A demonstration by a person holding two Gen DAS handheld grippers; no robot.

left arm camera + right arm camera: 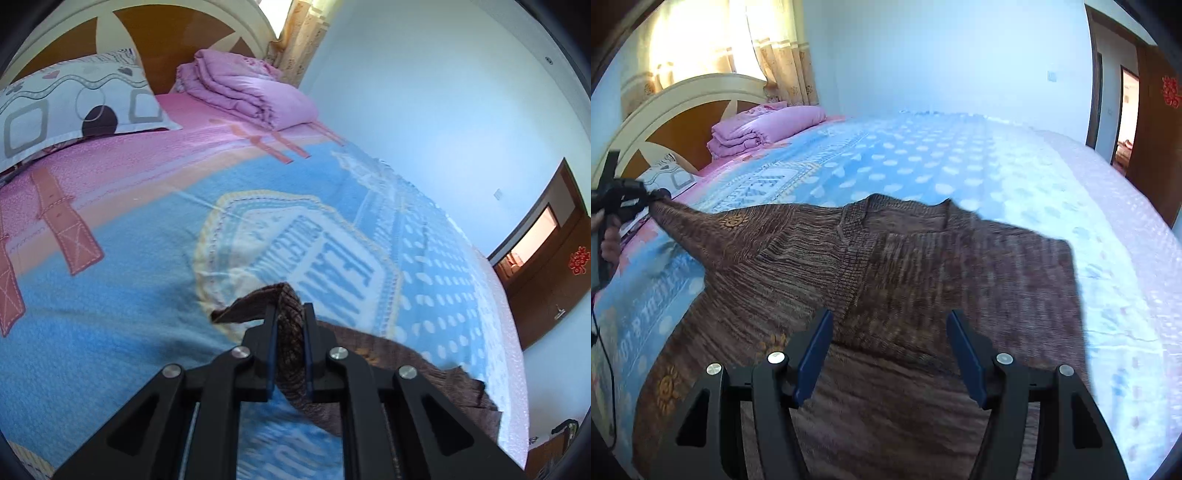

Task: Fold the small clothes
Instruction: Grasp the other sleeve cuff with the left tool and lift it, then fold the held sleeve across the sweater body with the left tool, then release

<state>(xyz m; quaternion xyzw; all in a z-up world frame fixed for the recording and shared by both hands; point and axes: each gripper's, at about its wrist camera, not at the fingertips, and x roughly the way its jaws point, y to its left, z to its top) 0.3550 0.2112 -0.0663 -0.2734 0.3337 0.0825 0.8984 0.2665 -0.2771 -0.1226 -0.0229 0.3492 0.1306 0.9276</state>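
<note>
Gripping: my left gripper (290, 325) has its jaws clamped on a bunched end of the brown knit cardigan (886, 280), which looks like a sleeve end; in the right wrist view the same gripper (652, 197) shows at the far left, pulling that corner out to a point.
Right gripper (888, 350): my jaws stand wide apart, hovering over the lower middle of the cardigan, with nothing between them.
Containers: none in either view; everything lies straight on the bed (1015, 155).
Where the cardigan is: spread on the bed's blue blanket (110, 295), near the edge closest to me, front side up; in the left wrist view only a strip of it (406, 369) trails off to the right behind my fingers.
How the cardigan looks: brown ribbed knit with streaky lighter stripes, a V neckline with a ribbed band, small orange sun-like motifs along the left part, mostly flat but with the left side drawn up and taut.
Blanket: blue with white dots and a large lettered badge pattern, pink band towards the headboard (676, 122).
At the bed's head: a patterned pillow (74, 107) and, beside it, a folded pink quilt (251, 92).
</note>
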